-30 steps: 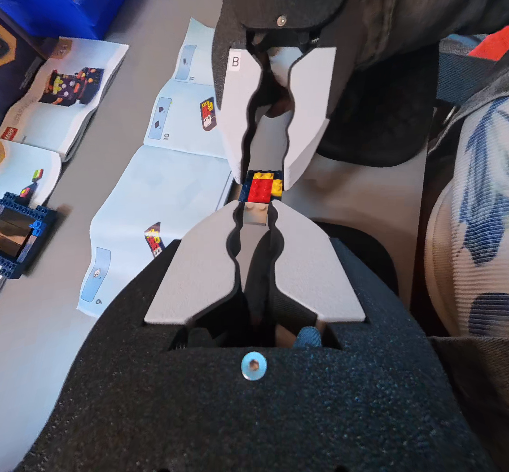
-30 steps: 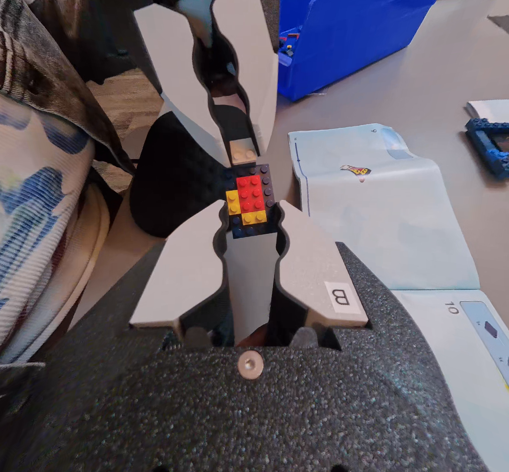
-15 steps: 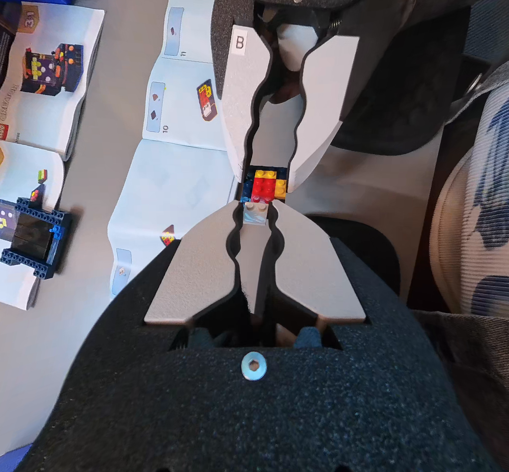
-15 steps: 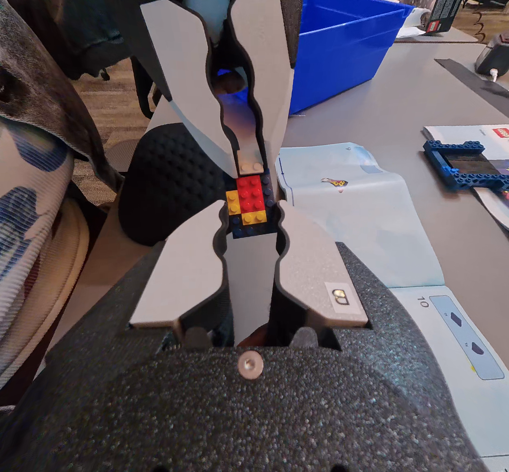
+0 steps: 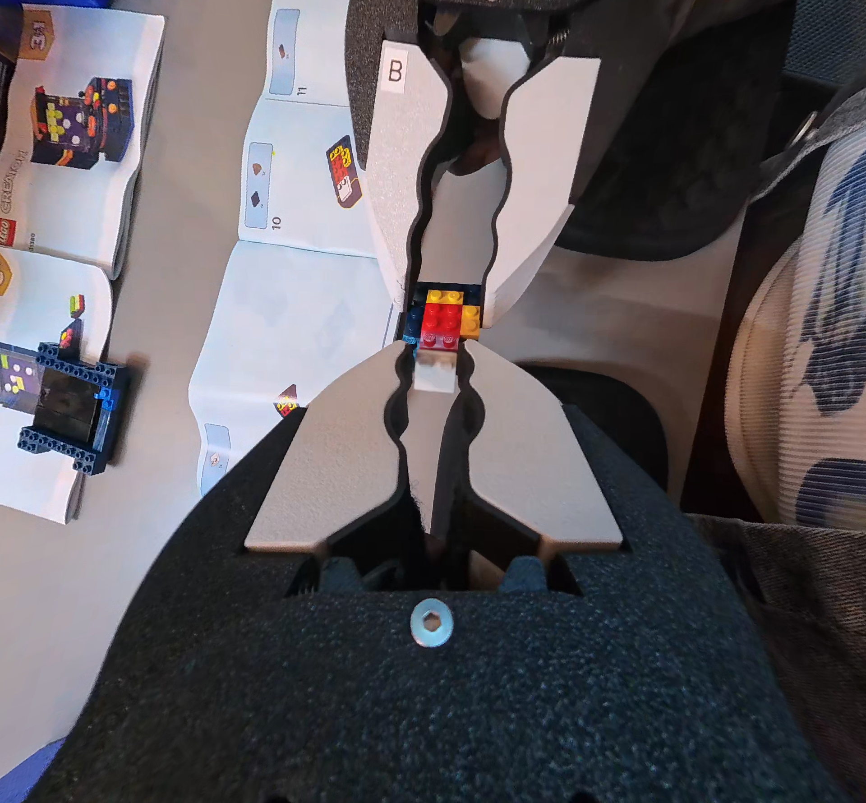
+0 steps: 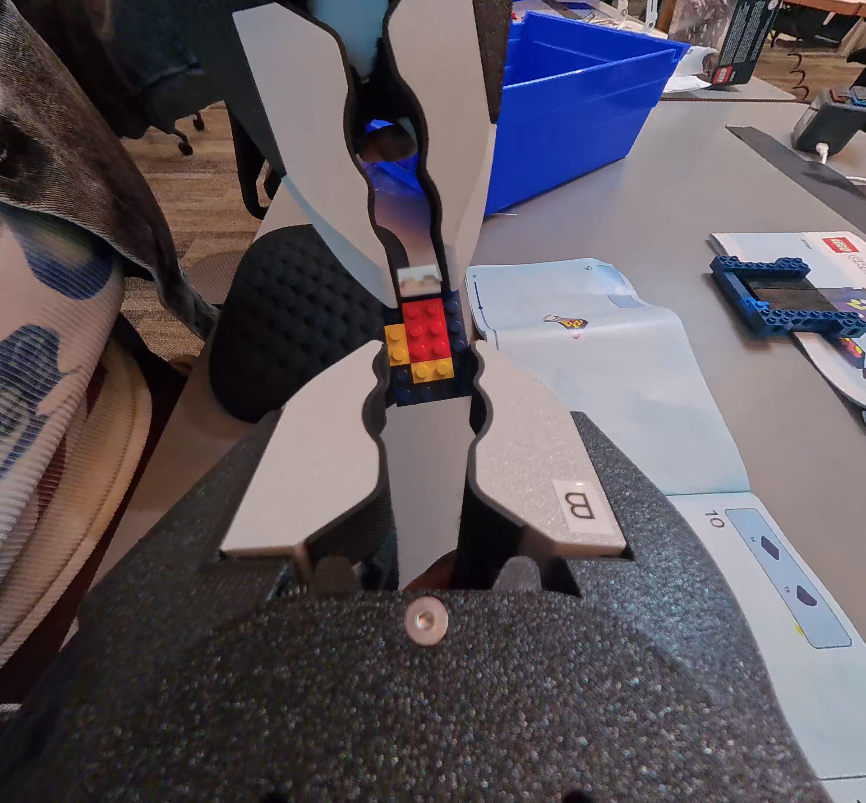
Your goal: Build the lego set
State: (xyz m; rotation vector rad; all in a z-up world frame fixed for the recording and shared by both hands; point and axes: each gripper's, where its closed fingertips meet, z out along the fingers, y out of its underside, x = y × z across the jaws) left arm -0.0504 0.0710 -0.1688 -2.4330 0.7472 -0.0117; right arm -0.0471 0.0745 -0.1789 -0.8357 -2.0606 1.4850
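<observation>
1. Left wrist view: the left gripper (image 5: pixel 436 358) pinches a small white brick (image 5: pixel 435 375), held at the end of the dark blue plate (image 6: pixel 457 326).
2. The right gripper (image 6: pixel 426 361) squeezes that plate by its long sides; its long way points at the left gripper.
3. Red bricks (image 6: pixel 425 330) and yellow bricks (image 6: pixel 432 369) sit on top.
4. The blue bin (image 6: pixel 576 96) is behind; what is inside is hidden.

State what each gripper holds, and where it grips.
Left gripper: a small white brick, gripped by its two sides. Right gripper: the dark blue plate assembly, by its long edges.
</observation>
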